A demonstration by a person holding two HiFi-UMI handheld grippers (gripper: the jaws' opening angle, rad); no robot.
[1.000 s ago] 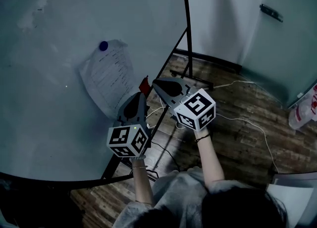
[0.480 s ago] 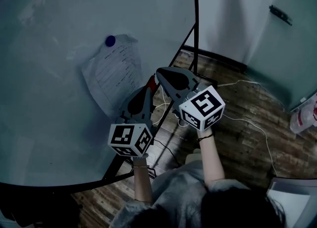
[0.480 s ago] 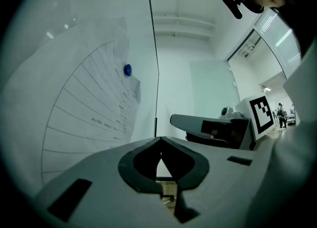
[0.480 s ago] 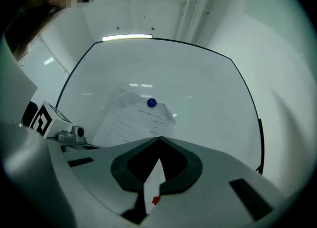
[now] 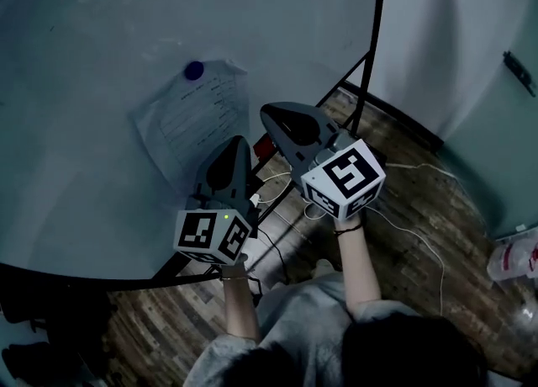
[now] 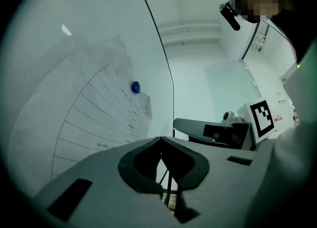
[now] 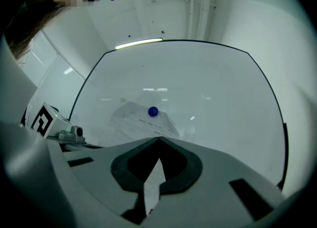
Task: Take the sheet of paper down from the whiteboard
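A printed sheet of paper (image 5: 192,120) hangs on the whiteboard (image 5: 92,32), pinned at its top by a round blue magnet (image 5: 194,70). My left gripper (image 5: 238,141) is shut and empty, just off the sheet's lower right corner. My right gripper (image 5: 267,113) is also shut and empty, right of the sheet's edge and apart from it. In the left gripper view the paper (image 6: 94,123) and magnet (image 6: 135,87) lie to the left of the closed jaws. Straight ahead in the right gripper view are the magnet (image 7: 153,111) and paper (image 7: 136,125), above the closed tips.
The whiteboard stand's black legs (image 5: 363,82) run down to a wooden floor (image 5: 420,209) with white cables (image 5: 429,246). A small red item (image 5: 263,145) sits by the stand. A plastic bag (image 5: 514,261) lies at the right. A pale wall (image 5: 445,49) stands behind.
Both grippers have risen and moved closer to the sheet's lower right edge. Their jaws stay shut. The paper and magnet remain on the board.
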